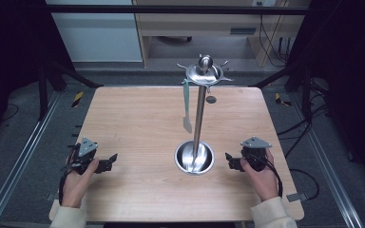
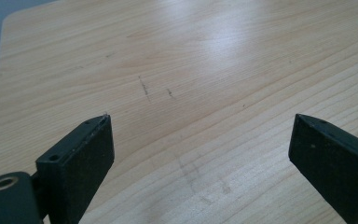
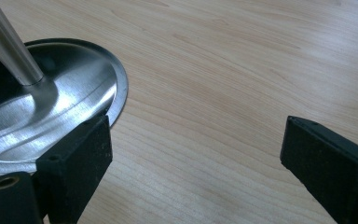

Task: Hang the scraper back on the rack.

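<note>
The green spatula (image 1: 186, 105) hangs upright from the top ring of the steel stand (image 1: 199, 114) near the table's (image 1: 123, 123) far edge, slightly closer to the empty, wide-open right gripper (image 1: 233, 162) than to the equally open left gripper (image 1: 105, 163).

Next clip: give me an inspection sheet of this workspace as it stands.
Surface: wooden table, bare, with faint scuffs.
Job's things: steel utensil stand upright with a round base; a green-handled utensil hangs from its top ring.
Clutter: small dark disc behind the stand.
Grippers: left gripper and right gripper are both open, holding nothing, low over the table.
Cables: one trails from the right gripper; more on the floor at right.
Surroundings: black frame, grey floor, wooden furniture behind.
</note>
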Action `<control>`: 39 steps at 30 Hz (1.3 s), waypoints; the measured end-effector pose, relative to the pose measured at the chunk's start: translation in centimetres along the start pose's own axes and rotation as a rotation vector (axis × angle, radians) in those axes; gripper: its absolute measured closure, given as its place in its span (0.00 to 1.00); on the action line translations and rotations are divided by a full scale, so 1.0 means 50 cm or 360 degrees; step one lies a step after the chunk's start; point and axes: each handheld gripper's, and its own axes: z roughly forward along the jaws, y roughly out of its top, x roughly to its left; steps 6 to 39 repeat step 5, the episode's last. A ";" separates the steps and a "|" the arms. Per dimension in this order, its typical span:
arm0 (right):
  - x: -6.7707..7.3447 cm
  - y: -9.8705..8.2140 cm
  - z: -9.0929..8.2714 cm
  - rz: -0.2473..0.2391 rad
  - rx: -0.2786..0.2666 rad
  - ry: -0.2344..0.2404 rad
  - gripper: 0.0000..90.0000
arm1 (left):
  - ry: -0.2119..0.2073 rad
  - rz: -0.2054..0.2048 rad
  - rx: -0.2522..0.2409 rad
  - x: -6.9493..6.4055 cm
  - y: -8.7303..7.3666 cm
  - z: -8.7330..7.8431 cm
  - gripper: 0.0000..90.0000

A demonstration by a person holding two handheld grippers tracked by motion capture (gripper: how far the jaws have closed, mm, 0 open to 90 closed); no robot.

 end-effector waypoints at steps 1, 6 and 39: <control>-0.001 -0.001 0.000 -0.0003 0.0000 -0.0006 0.10 | -0.0007 0.0000 0.0011 -0.002 0.000 0.002 0.07; -0.003 -0.001 0.000 -0.0008 -0.0004 -0.0008 0.10 | -0.0045 0.0026 0.0061 -0.017 0.004 0.004 0.07; -0.003 -0.001 0.000 -0.0008 -0.0004 -0.0008 0.10 | -0.0045 0.0026 0.0061 -0.017 0.004 0.004 0.07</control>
